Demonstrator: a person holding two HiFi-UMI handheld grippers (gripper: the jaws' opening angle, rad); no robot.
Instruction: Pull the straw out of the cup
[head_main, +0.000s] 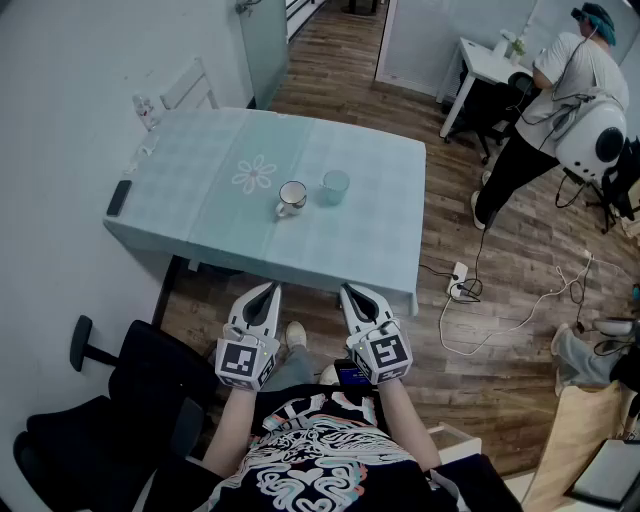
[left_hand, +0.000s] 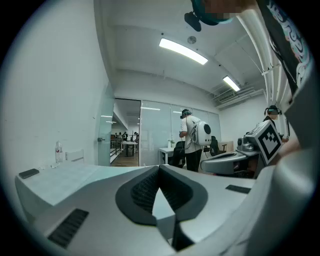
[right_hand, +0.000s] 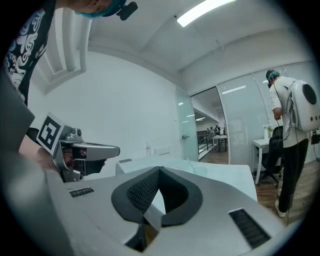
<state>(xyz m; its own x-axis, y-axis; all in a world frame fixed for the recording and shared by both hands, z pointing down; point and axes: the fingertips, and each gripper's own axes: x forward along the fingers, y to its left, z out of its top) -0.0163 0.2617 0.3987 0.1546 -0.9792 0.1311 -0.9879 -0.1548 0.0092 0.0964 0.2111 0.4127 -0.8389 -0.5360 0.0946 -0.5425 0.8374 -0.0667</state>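
An open-plan office doubling as a recording space. Wood-plank flooring runs between full-height glass partitions, with strip lights set in a white ceiling. A worktop under a pale green cloth stands against a plain white wall, a black office chair beside it. Across the room, a person wearing a white backpack unit and a head-mounted rig stands at a white desk. A power strip and loose white cables lie on the floor. Beyond a glass door, more desks and seated people show faintly.
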